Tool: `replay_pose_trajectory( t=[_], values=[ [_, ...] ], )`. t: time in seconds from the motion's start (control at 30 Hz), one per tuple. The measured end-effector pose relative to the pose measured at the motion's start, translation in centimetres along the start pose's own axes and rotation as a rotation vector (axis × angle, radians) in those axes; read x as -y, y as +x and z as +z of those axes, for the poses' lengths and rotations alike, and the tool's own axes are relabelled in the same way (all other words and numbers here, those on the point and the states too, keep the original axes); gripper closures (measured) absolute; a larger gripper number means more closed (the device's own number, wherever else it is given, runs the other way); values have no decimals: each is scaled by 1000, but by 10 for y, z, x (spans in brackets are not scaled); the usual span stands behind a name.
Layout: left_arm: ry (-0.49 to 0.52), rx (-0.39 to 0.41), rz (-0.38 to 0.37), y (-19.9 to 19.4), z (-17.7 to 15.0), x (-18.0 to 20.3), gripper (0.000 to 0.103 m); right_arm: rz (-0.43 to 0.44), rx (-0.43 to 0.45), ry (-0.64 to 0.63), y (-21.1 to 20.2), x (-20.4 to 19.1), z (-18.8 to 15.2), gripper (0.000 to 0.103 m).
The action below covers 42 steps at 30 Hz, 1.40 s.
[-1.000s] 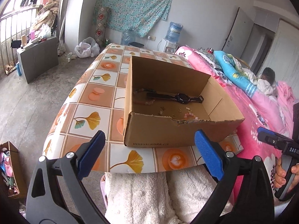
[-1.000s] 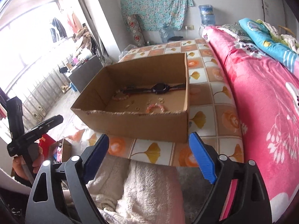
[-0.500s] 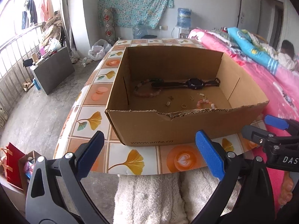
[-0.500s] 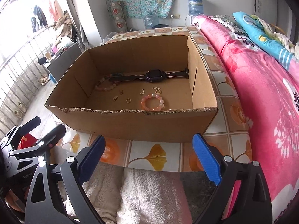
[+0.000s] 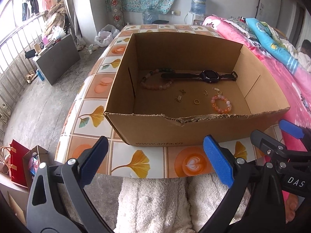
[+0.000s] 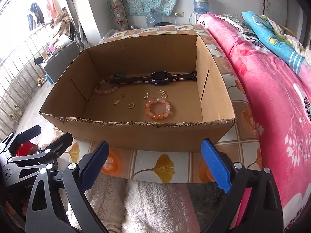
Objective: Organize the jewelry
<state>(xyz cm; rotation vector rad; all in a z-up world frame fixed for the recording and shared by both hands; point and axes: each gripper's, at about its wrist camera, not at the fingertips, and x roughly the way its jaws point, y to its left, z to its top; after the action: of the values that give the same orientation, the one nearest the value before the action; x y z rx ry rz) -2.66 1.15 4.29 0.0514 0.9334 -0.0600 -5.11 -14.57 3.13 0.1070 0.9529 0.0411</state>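
Both grippers, left gripper (image 5: 155,161) and right gripper (image 6: 155,163), hold fingers wide before the cardboard box's (image 5: 155,132) torn wall.

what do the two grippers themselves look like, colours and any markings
Both are the same build: black plastic clamp-style frames with triangular cut-outs, silver pivot screws, and two fingers tipped with ridged blue pads. The left gripper and right gripper match. In the left wrist view the right gripper's body shows white lettering reading "DAS". No cables are visible. A bit of the person's hand shows below that body.
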Motion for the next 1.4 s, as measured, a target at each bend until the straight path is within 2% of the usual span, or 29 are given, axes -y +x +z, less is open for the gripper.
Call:
replay_pose_trajectory(
  t=[0.3, 1.4],
  values=[
    [-9, -34, 23, 5, 1, 1, 8, -14, -12, 1, 3, -1, 0, 10],
    [-33, -105, 6, 24, 7, 2, 9, -30, -63, 31, 16, 4, 2, 10]
  ],
)
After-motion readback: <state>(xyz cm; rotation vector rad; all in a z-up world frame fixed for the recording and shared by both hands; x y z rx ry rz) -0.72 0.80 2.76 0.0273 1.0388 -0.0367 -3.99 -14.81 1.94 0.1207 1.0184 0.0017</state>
